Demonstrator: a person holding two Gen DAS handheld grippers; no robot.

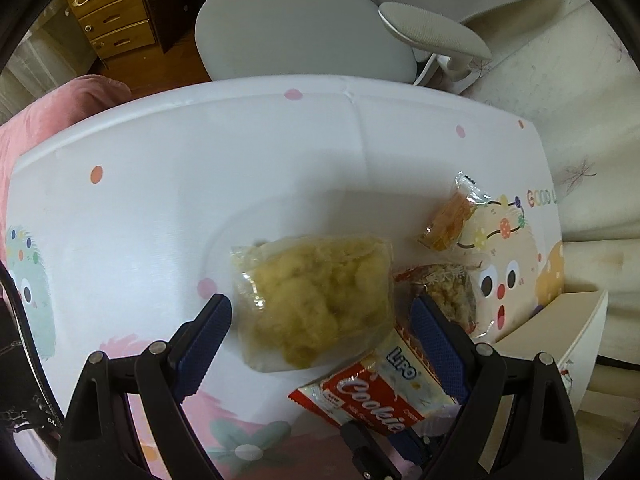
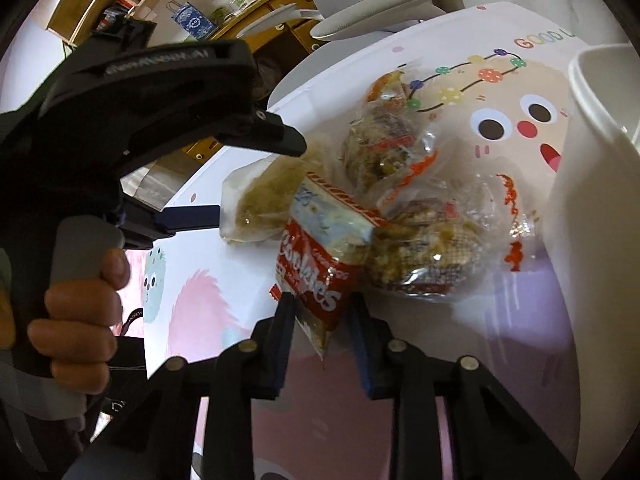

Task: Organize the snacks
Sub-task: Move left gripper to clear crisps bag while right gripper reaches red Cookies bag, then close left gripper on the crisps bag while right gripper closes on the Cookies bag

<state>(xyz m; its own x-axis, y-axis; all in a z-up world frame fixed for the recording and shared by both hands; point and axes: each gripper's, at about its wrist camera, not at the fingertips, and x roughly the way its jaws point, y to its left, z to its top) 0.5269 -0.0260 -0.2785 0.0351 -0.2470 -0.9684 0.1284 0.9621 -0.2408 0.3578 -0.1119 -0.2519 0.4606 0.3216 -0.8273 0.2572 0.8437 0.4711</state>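
A: Why is the right gripper (image 2: pixel 322 312) so low over the table (image 1: pixel 160 184)?

B: Its jaws are pinching the near corner of the red cookie packet (image 2: pixel 316 276), probably to lift it off the heap.

A: And the left gripper (image 1: pixel 322 314)?

B: Jaws spread wide, holding nothing. The clear pack of yellowish floss (image 1: pixel 316 300) lies between and just ahead of them, likely the next pick.

A: Beyond that?

B: Crinkly clear nut bars (image 2: pixel 432 256) right of the jaws, an orange sweet (image 1: pixel 450 226) farther off, and the white bin (image 2: pixel 592 208) far right.
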